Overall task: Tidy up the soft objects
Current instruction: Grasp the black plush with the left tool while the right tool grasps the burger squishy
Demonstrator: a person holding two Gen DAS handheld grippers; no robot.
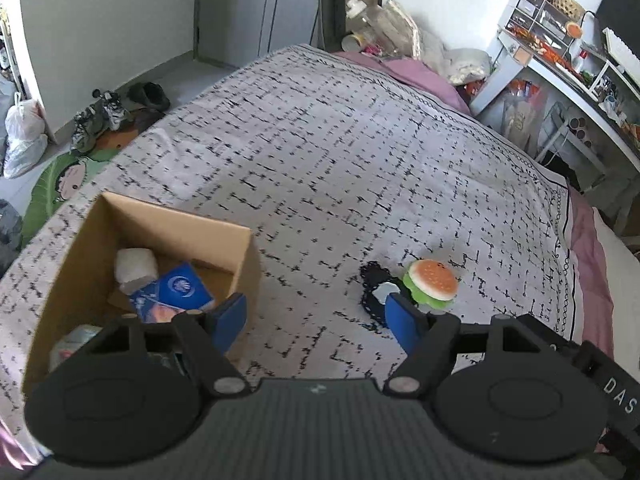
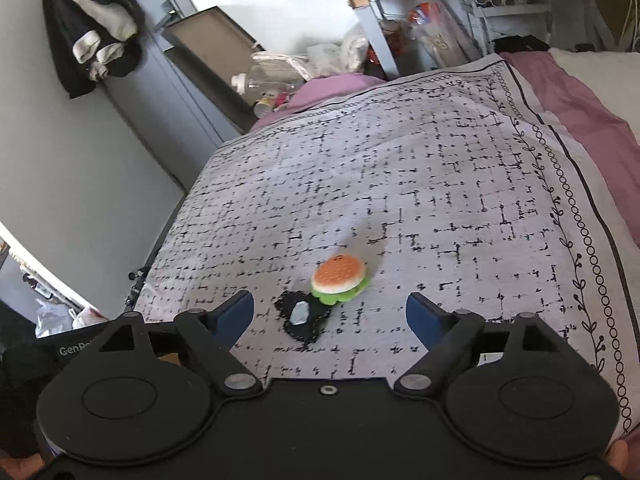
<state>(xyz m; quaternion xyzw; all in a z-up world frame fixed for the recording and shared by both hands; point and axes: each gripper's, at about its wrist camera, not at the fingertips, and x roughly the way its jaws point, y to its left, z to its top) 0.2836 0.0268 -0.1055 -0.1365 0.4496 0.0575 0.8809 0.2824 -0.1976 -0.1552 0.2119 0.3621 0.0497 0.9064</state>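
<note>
Burger [image 2: 338,278] sits just ahead of right gripper [image 2: 330,312], centred; both grippers spread, empty; left gripper [image 1: 316,316] offset toward box [image 1: 176,216].

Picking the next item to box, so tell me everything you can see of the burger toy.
The burger toy is small and looks squishy: orange speckled bun on top, white layer, wavy green lettuce below. It lies flat on the patterned bedspread, its lower-left edge against a black pouch. Neither tool touches it.
</note>
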